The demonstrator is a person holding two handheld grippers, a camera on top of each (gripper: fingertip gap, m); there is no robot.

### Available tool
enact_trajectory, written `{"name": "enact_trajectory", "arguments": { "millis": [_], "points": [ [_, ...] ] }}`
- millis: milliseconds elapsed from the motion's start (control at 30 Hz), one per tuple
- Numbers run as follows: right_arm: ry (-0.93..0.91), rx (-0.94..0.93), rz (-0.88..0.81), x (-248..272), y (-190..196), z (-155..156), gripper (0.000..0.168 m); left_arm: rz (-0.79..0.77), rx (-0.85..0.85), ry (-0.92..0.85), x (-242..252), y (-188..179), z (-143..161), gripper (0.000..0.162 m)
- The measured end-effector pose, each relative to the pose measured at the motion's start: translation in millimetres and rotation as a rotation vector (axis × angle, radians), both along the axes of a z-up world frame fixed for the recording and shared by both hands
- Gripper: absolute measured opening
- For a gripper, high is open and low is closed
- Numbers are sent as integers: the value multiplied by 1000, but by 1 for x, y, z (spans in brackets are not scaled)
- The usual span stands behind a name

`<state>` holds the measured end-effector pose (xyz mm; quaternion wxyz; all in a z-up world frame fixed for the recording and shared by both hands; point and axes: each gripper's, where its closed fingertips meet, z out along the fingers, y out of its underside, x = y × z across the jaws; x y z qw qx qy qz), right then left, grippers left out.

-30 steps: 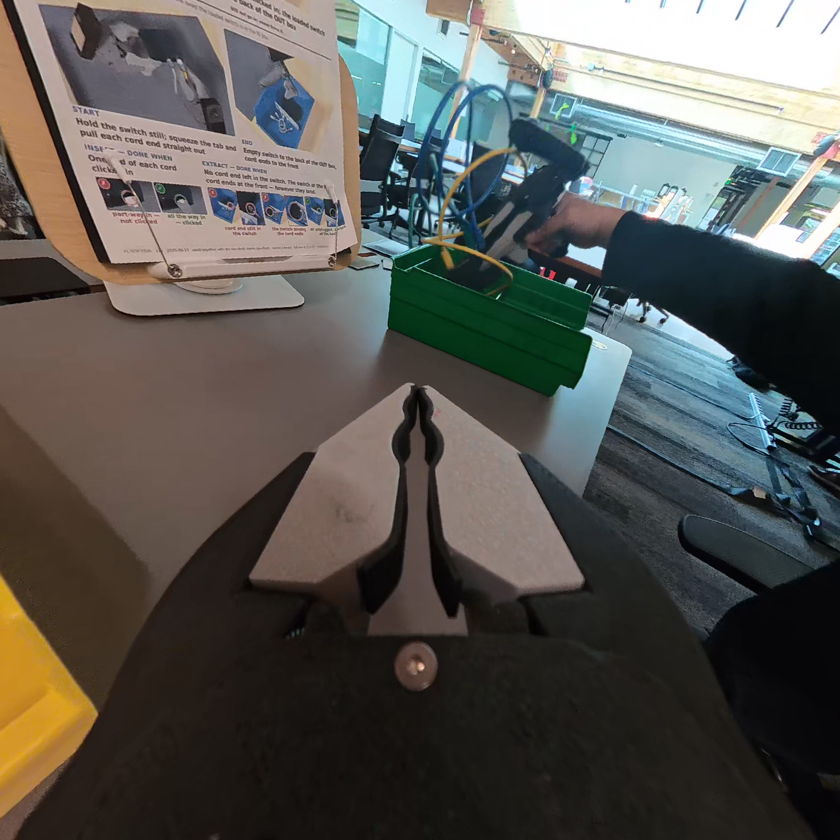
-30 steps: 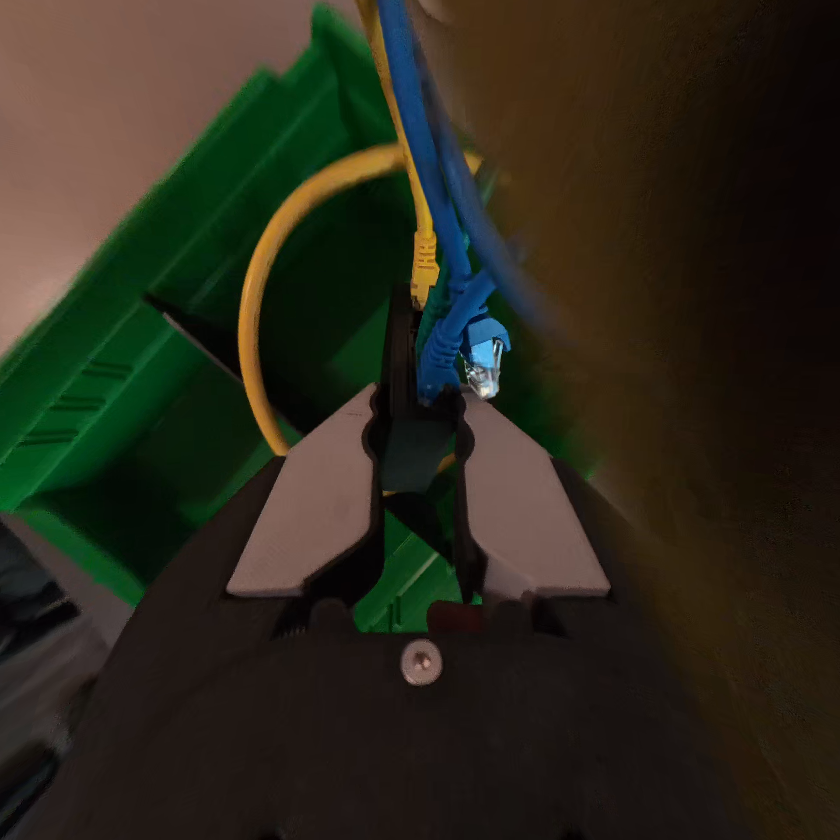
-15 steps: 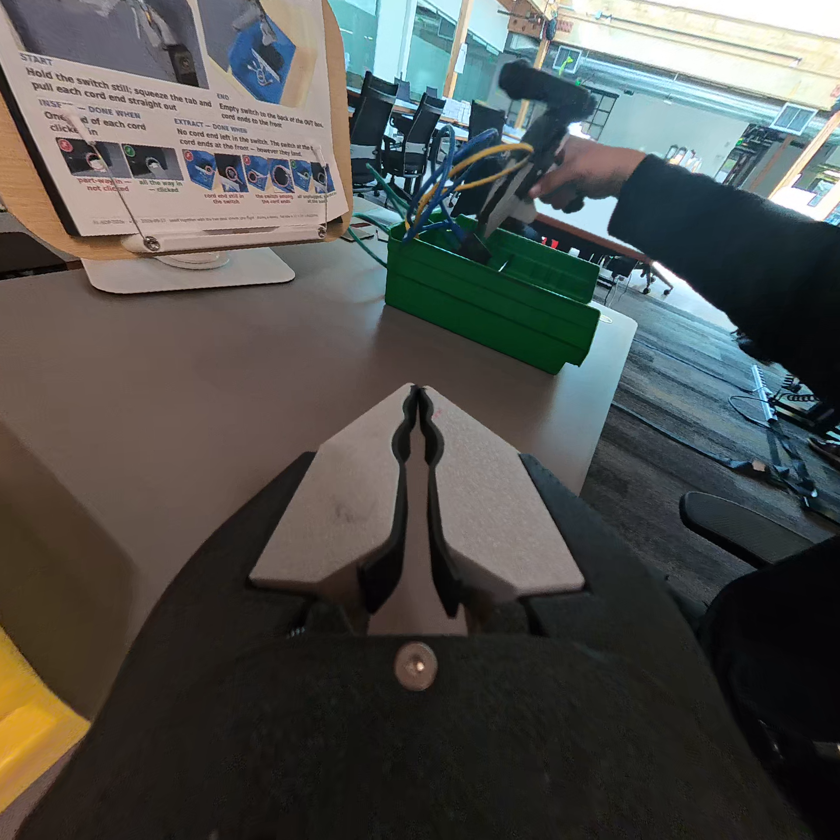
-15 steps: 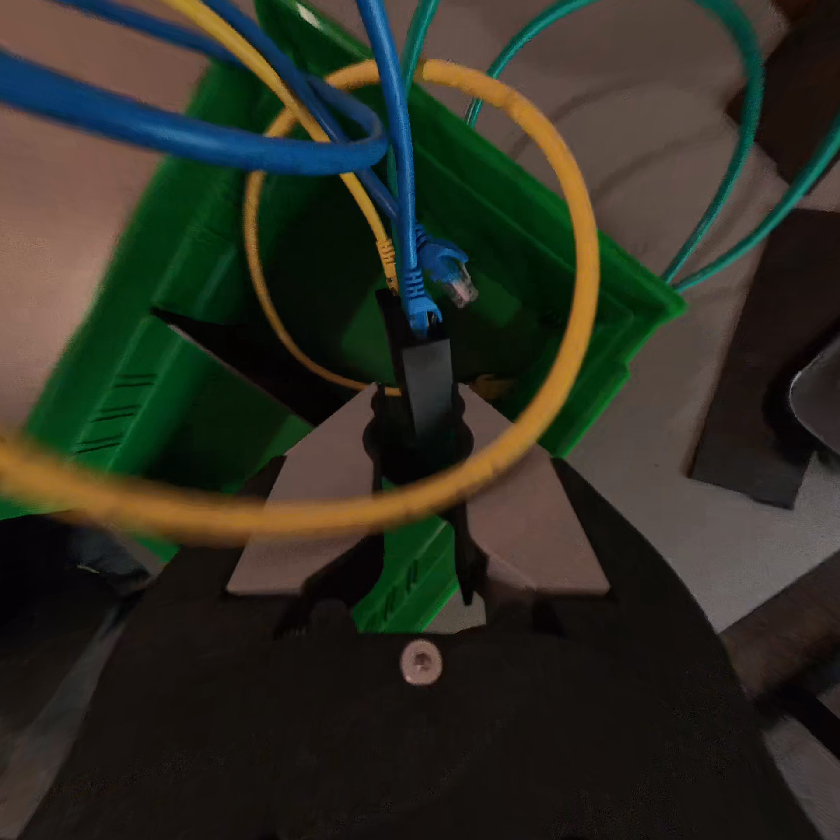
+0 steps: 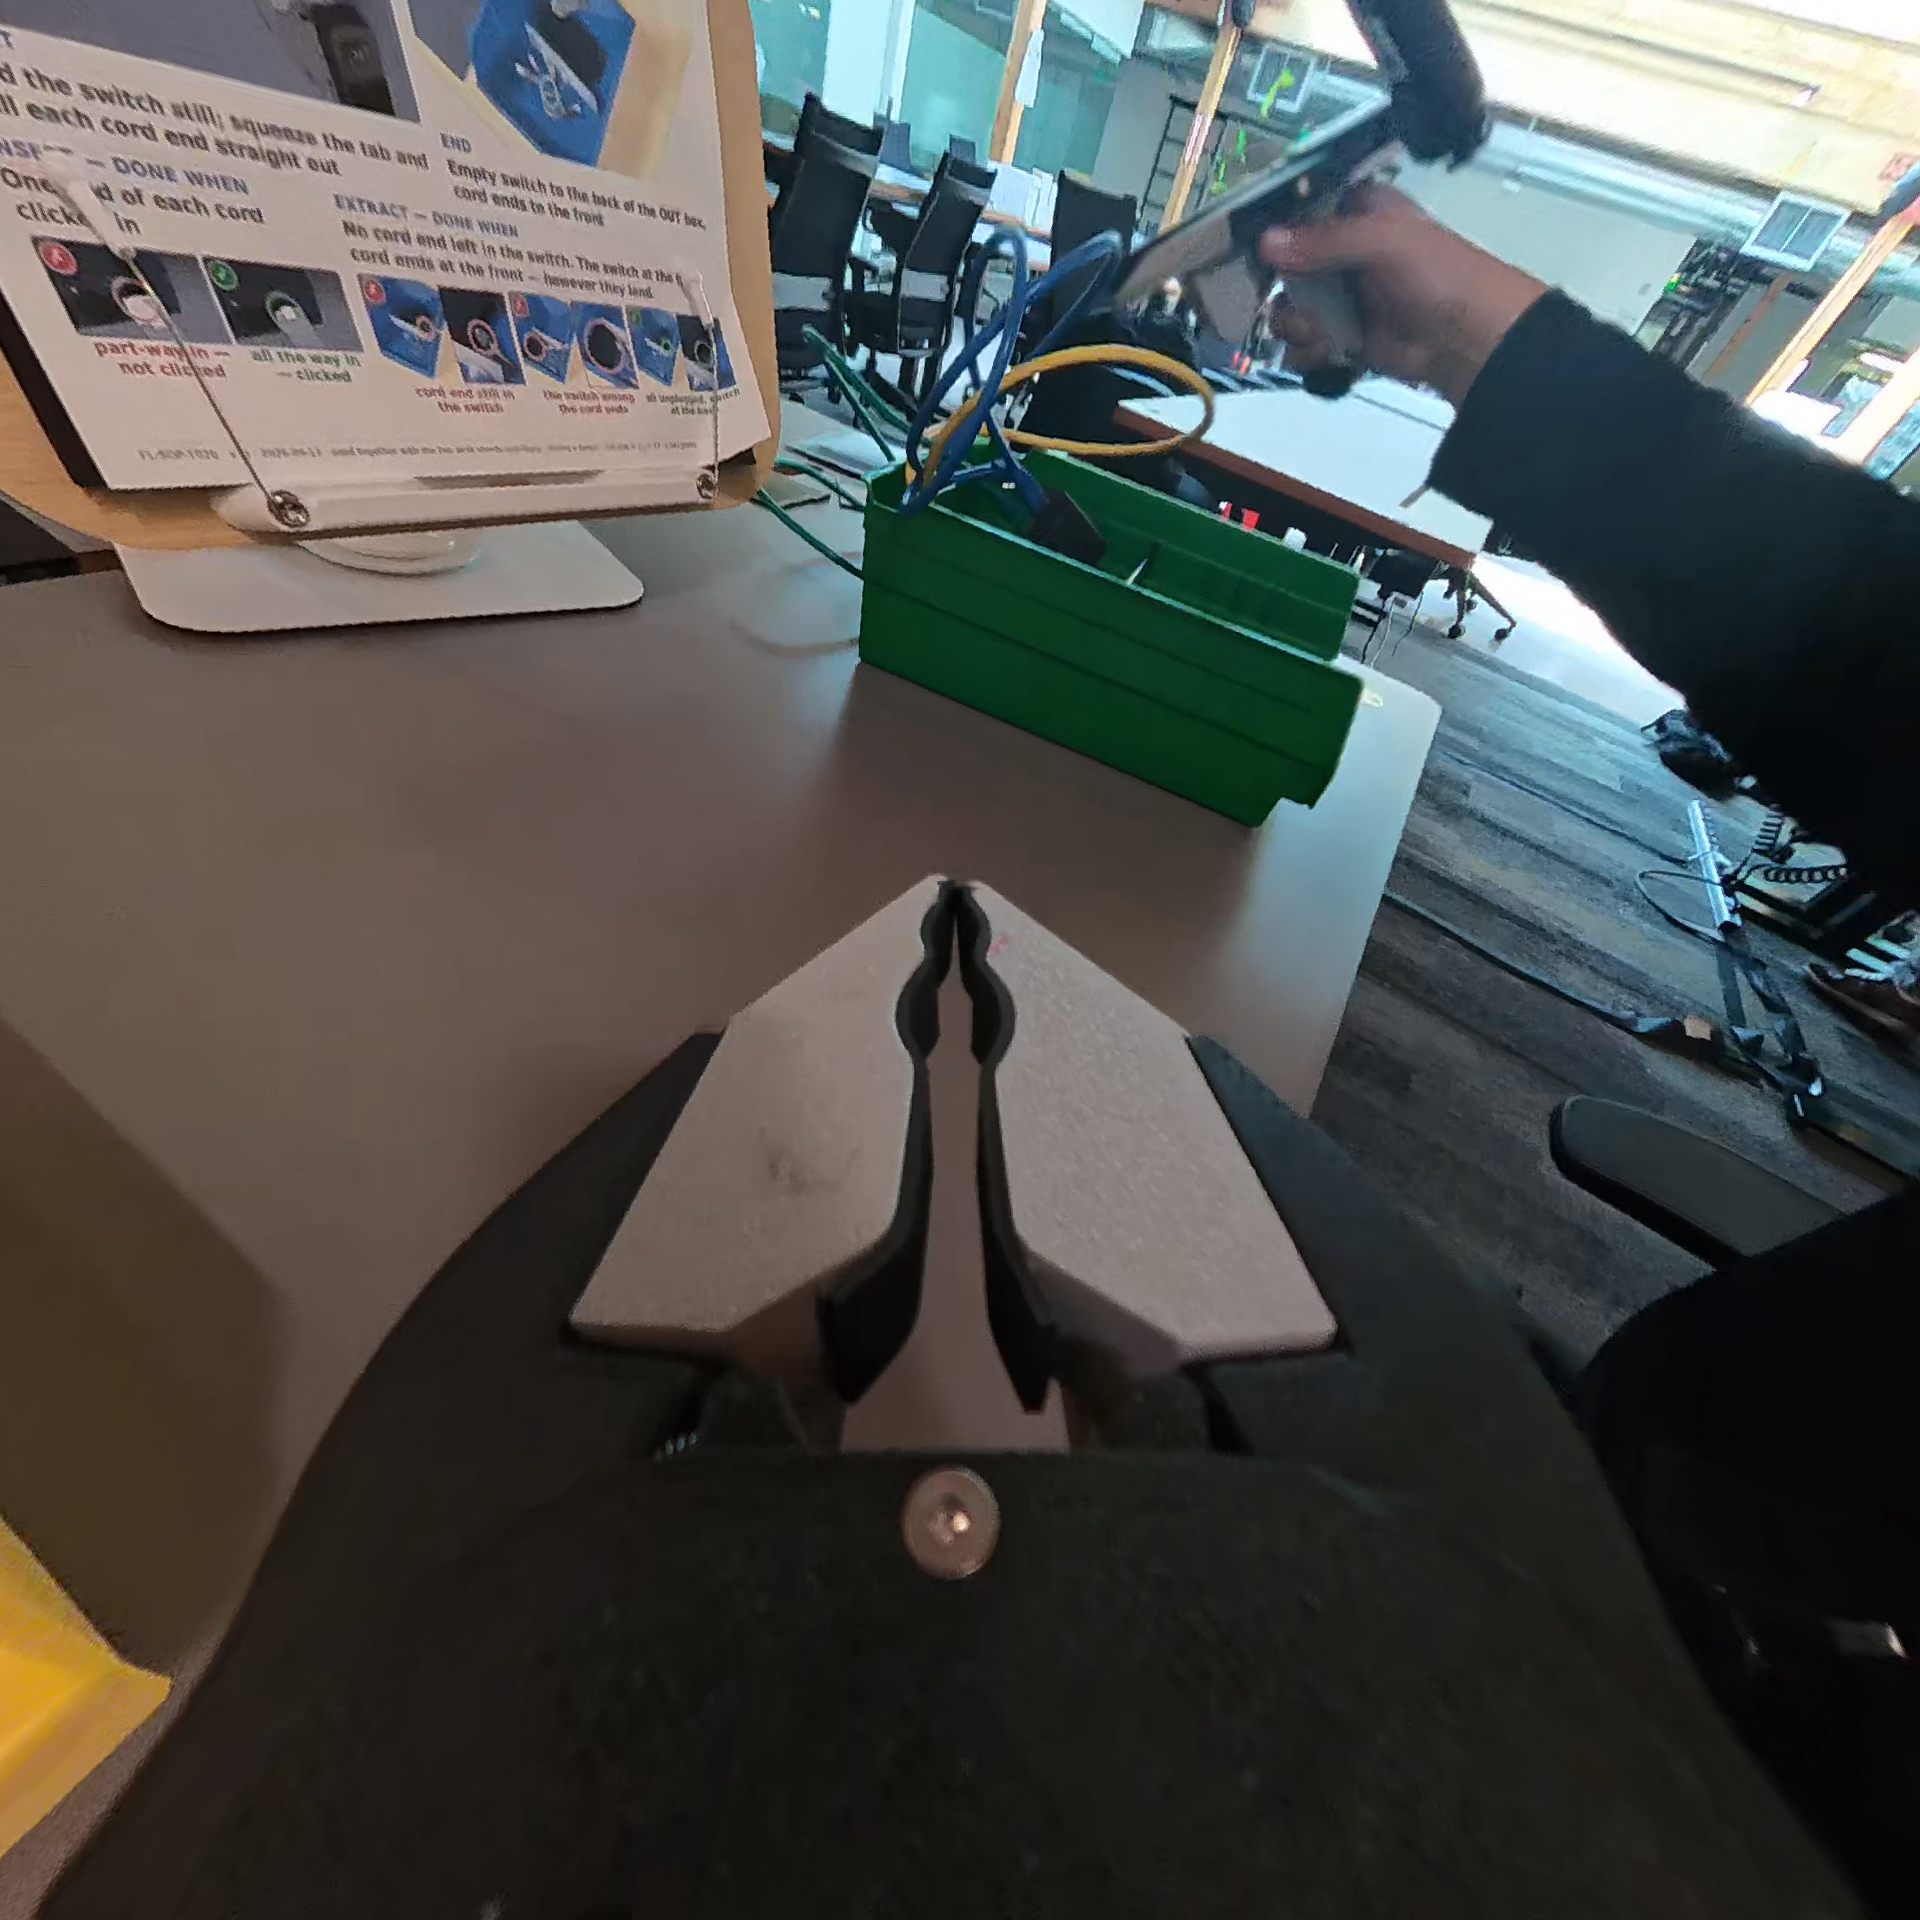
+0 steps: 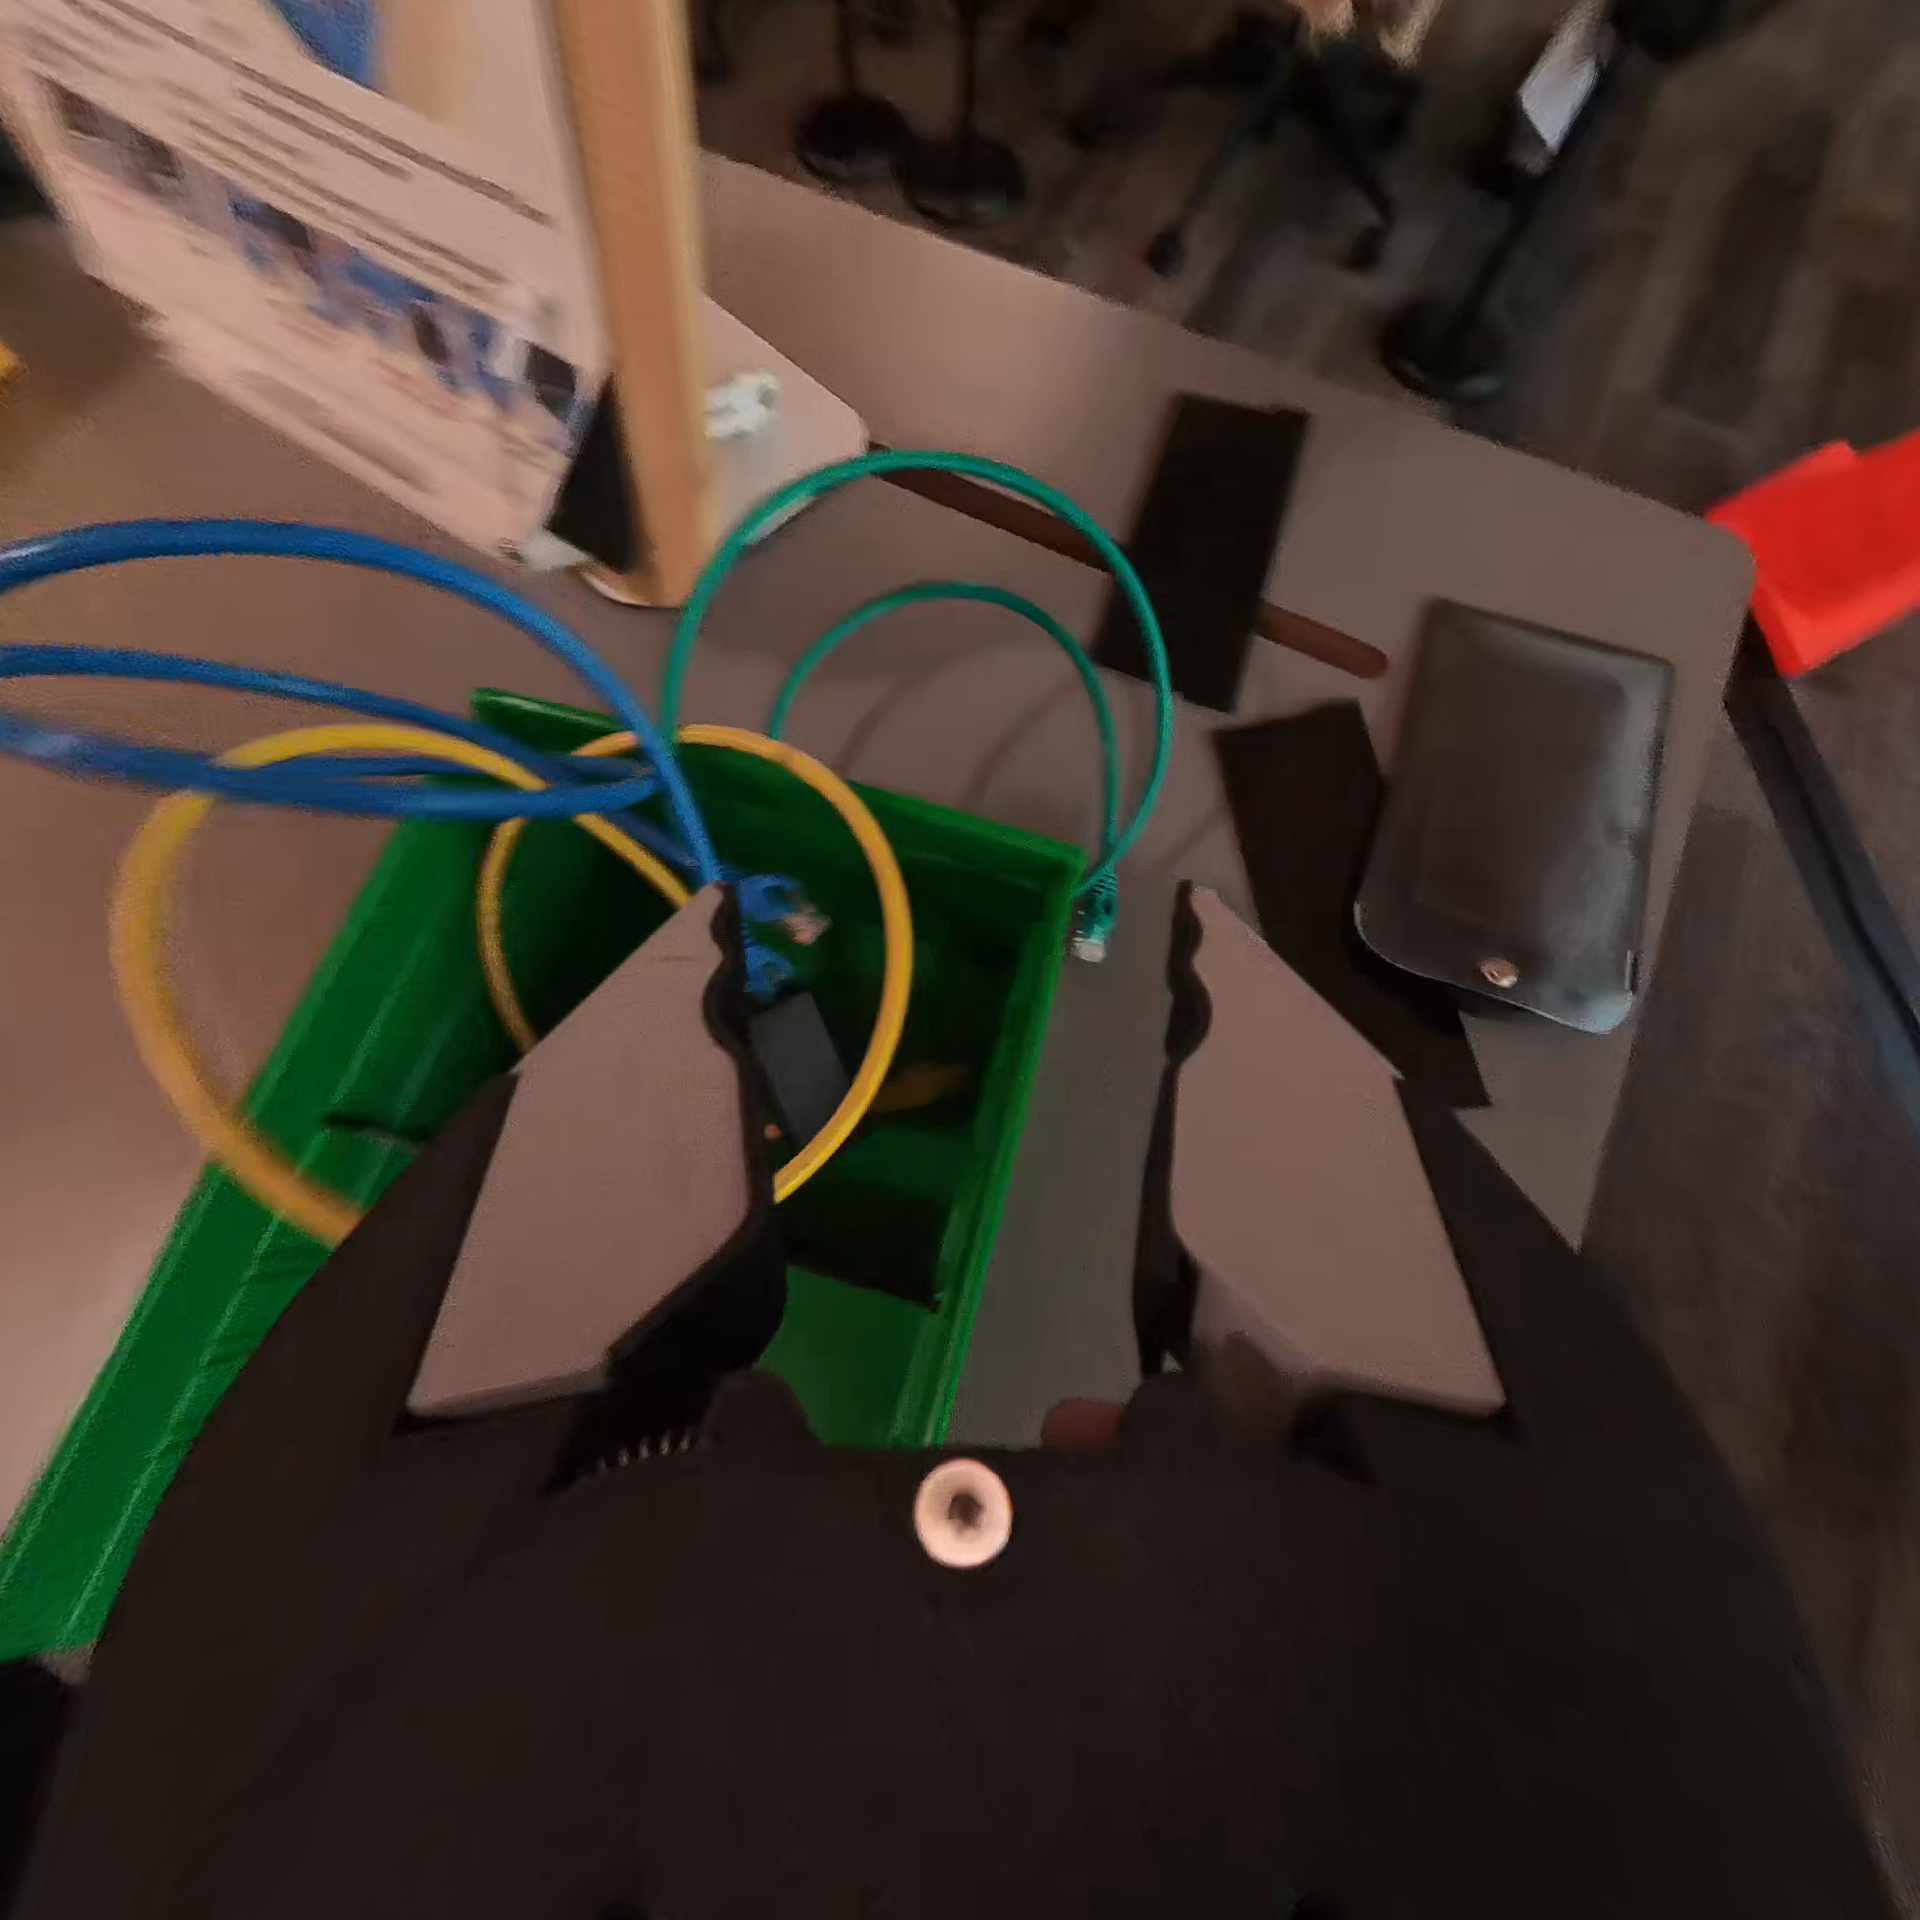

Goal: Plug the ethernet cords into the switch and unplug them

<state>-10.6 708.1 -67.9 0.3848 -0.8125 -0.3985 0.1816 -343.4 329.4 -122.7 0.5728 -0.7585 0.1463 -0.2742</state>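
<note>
My right claw (image 6: pixel 951 914) gapes above the green plastic bin (image 6: pixel 343 1049), black switch (image 6: pixel 795 1049) at eleven o'clock; my left claw (image 5: pixel 958 896) is pressed together

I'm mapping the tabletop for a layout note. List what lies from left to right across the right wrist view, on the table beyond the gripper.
Instruction sheet on its wooden stand → yellow cord loop → green bin → green cord end → dark pouch → red object at the far edge.

Open-plan office: rows of desks (image 5: pixel 1278 436) and black chairs (image 5: pixel 831 239).
</note>
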Motion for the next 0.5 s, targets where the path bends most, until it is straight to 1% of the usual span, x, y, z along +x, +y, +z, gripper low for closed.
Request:
{"name": "enact_trajectory", "arguments": {
  "millis": [33,67,133,200,300,400,433,500],
  "points": [
    [-28,-22,-17,-2,11,-7,83,-4,-15,9,0,2,-5,0],
    [-45,-47,-6,-7,19,-14,82,-20,-33,10,2,3,-10,0],
    [-104,-72,-2,-12,42,-28,85,-93,-65,13,13,3,-22,0],
    [-183,-94,12,-15,67,-44,87,-154,-122,41,25,6,-42,0],
    [-268,-147,58,-23,101,-70,89,-174,-169,143,35,16,-71,0],
    [-346,-223,137,-35,124,-108,88,-215,-200,219,46,18,-89,1],
    [-364,-260,168,-40,127,-123,85,-225,-210,230,48,17,-93,1],
    [-376,-360,265,-56,122,-149,68,-250,-229,236,53,16,-101,1]
  ]
}}
